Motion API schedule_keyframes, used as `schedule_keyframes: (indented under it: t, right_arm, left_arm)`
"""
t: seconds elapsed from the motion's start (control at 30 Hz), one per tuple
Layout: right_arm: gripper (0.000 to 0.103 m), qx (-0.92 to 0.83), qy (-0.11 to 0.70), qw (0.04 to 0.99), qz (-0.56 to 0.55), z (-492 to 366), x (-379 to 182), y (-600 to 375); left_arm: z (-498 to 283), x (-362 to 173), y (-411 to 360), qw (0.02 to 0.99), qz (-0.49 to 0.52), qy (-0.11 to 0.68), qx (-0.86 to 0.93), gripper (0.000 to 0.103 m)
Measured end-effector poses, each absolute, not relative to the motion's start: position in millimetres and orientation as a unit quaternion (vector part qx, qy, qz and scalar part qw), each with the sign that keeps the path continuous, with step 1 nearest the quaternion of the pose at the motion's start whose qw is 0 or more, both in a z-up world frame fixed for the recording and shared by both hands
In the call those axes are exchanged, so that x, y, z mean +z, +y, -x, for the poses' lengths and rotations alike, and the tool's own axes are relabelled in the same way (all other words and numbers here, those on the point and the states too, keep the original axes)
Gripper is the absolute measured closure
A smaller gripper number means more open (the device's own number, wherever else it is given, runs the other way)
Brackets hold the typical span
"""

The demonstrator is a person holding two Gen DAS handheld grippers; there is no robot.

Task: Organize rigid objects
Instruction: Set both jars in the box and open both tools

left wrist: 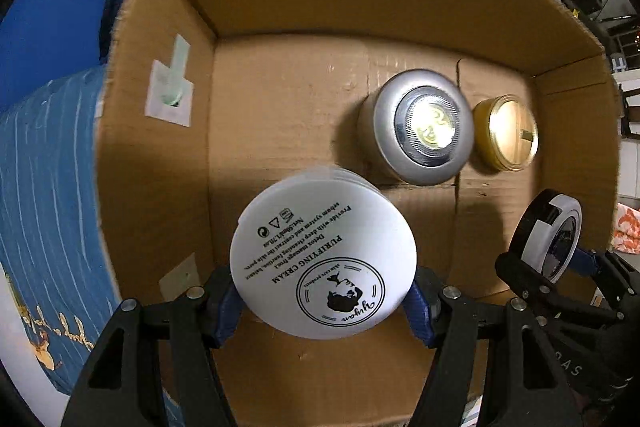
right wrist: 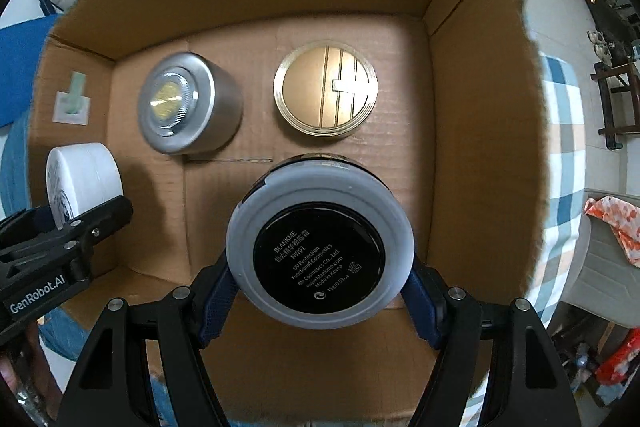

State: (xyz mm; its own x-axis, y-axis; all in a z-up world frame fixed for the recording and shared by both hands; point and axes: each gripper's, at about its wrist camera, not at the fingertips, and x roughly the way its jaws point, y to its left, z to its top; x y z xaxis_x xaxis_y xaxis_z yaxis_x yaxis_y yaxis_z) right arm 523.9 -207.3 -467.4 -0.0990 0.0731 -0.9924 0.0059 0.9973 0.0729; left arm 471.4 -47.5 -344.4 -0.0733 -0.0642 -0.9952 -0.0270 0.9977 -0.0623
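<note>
Blue pads (left wrist: 420, 307) of the left gripper (left wrist: 322, 301) are clamped on a white cream jar (left wrist: 323, 253), one pad on each side of its round body. Jar is held bottom-up toward the camera; printed text on its base reads "PURIFYING CREAM". It hangs above the floor of an open cardboard box (left wrist: 280, 99), toward the box's left half.

Right gripper (right wrist: 320, 301) is clamped the same way on a compact (right wrist: 320, 247) with a pale rim and a black round base carrying white print, "BLANKME" legible. Pads press on both sides of the rim. It is held over the box floor (right wrist: 400, 167), near the right half.

On the box floor, far side: a silver tin (left wrist: 420, 125) with a shiny centre disc on its lid, upright. Just beside it, to its right, a flat gold case (right wrist: 325, 91), lid up. Whether the two touch I cannot tell.

A white label (left wrist: 168, 89) with a green strip is stuck on the left inner wall.

Outside the box: blue striped cloth (left wrist: 48, 187) on the left, checked cloth (right wrist: 564, 131) on the right.
</note>
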Motion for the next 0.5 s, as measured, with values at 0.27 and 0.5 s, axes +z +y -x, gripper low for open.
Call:
schedule_keyframes:
  t: [0.27,0.5]
  right_arm:
    - [0.026,0.030,0.750,0.660,-0.011,-537,-493,-200]
    - [0.017,0.030,0.766,0.643,-0.011,-535,-505,-201]
  left_arm:
    - [-480,-373,-49,0.651,0.042,0.758,-0.010,0.038]
    - [-475,-386,-49,0.630,0.081,0.773,-0.015,0.026]
